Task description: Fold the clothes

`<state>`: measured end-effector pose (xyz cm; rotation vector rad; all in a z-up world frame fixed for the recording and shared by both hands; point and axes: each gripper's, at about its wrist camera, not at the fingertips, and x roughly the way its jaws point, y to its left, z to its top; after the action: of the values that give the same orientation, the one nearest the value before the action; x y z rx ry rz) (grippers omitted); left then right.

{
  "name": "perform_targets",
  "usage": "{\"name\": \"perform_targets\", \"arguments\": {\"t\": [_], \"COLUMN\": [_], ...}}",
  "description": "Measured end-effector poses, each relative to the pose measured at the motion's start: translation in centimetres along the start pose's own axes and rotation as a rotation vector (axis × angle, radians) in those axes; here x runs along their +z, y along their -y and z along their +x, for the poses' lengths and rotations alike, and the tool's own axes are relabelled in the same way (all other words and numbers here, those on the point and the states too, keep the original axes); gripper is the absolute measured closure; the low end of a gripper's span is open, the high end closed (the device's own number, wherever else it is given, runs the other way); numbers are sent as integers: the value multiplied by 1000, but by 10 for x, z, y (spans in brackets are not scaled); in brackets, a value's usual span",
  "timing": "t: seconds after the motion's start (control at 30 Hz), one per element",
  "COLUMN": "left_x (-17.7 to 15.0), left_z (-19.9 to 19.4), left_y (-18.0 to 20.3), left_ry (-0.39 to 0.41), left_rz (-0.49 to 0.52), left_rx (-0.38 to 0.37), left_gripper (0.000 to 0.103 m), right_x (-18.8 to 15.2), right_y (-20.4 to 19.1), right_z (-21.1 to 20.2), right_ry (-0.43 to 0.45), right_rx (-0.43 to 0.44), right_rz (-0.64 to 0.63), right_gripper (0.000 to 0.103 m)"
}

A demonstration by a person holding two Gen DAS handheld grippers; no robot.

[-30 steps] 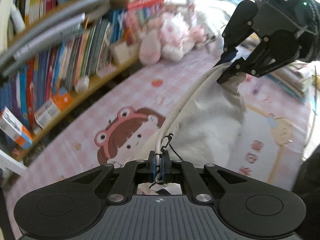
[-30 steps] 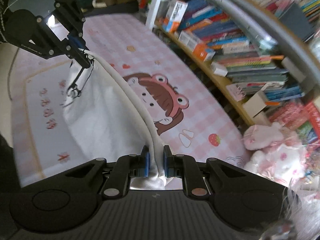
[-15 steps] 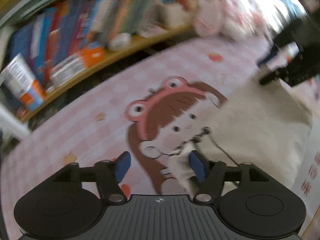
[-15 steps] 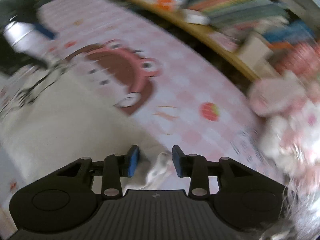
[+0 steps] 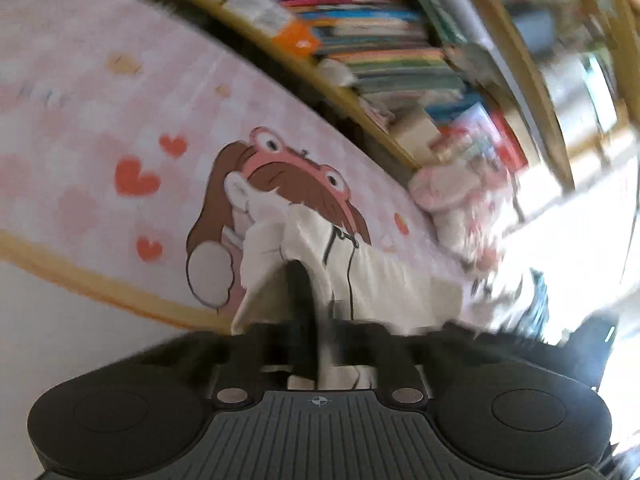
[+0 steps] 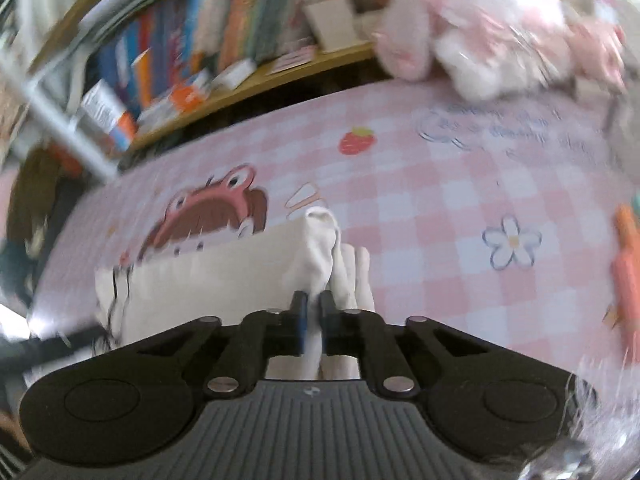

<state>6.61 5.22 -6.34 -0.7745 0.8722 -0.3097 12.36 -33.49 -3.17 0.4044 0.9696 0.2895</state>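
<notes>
Both grippers have dropped and rolled since a second ago, laying the white garment (image 6: 224,276) down on the pink checked bed sheet (image 6: 440,216). Left gripper (image 5: 316,320), its jaws just reclosed, clenches cloth near the drawstring (image 5: 340,248). Right gripper (image 6: 314,308) jaws pinch a bunched edge. Bare sheet lies open toward 2 o'clock; bookshelf (image 6: 224,92) borders at 11.

Daylight floods in from my left camera's right edge, where a window (image 5: 592,92) blows out to white glare. Both views smear with motion: the books (image 5: 384,40) streak, my left fingers (image 5: 304,312) blur to dark bands. My right camera is softer-lit; the plush toys (image 6: 472,32) smudge, and the shelf (image 6: 256,84) bows at the fisheye rim.
</notes>
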Motion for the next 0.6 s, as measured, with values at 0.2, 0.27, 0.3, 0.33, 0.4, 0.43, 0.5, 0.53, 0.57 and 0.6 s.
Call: {"name": "perform_targets", "arguments": {"t": [0.2, 0.27, 0.3, 0.33, 0.4, 0.43, 0.5, 0.53, 0.57, 0.6], "left_x": [0, 6, 8, 10, 14, 16, 21, 23, 24, 25], "left_z": [7, 6, 5, 4, 3, 3, 6, 8, 11, 12], "left_y": [-28, -19, -15, -11, -8, -7, -10, -13, -16, -15], "left_ry": [-1, 6, 9, 13, 31, 46, 64, 73, 79, 79], "left_rz": [-157, -93, -67, -44, -16, -11, -33, -52, -68, -70], "left_rx": [-11, 2, -1, -3, 10, 19, 37, 46, 52, 51], "left_gripper": [98, 96, 92, 83, 64, 59, 60, 63, 68, 85], "right_x": [0, 2, 2, 3, 4, 4, 4, 4, 5, 5], "right_y": [19, 16, 15, 14, 11, 9, 5, 3, 1, 0], "right_z": [16, 13, 12, 11, 7, 4, 0, 0, 2, 5], "right_ry": [-20, -19, -18, -18, -13, -3, 11, 11, 9, 7], "right_rx": [40, 36, 33, 31, 27, 28, 22, 12, -4, -17], "right_rz": [164, 143, 133, 123, 104, 96, 73, 58, 43, 35], "right_gripper": [99, 99, 98, 97, 95, 93, 91, 91, 91, 91]}}
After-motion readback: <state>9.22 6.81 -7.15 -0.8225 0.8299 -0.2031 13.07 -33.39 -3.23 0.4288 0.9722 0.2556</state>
